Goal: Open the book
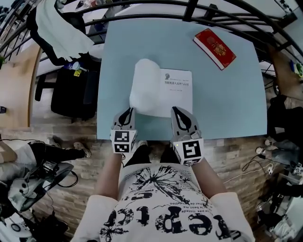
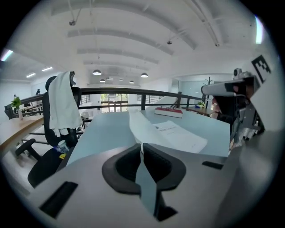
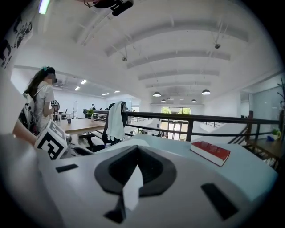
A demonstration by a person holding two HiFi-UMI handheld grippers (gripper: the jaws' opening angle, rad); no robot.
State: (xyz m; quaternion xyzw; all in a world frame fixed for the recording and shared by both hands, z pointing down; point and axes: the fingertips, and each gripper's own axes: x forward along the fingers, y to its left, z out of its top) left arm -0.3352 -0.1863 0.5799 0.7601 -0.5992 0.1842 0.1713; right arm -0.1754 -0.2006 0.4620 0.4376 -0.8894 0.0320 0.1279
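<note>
Table: light blue rectangular table (image 1: 227,104); two books lie on it.
Task book: thin white paperback book (image 1: 177,92) lies flat near the table's middle, toward the near edge. It is open, and a title page with small dark print faces up on its right half.
Raised leaf: white cover leaf (image 1: 144,85) stands lifted and bowed over the book's left half. It is blurred in the head view. In the left gripper view it rises as a curved sheet from just ahead of the jaw tips.
Left tool: left gripper (image 1: 129,110) (image 2: 142,145) is at the near table edge, tips just beside the raised leaf's near corner. The jaws are closed to a thin slit with table blue showing through, and nothing visibly sits between the pads. I cannot tell whether the tips touch the leaf.
Right tool: right gripper (image 1: 174,109) (image 3: 138,147) has its tips over the near edge of the title page. The jaws are closed and grip nothing; only the page's white shows past the slit.
Second book: closed red hardback book (image 1: 214,48) lies skewed near the far right corner, well apart from the white one.
Surroundings: black office chair (image 1: 71,90) draped with a white garment (image 1: 59,28) stands off the table's left side. A black metal railing (image 1: 189,9) runs beyond the far edge.
Operator: white T-shirt with black print (image 1: 165,203), one forearm behind each tool.
</note>
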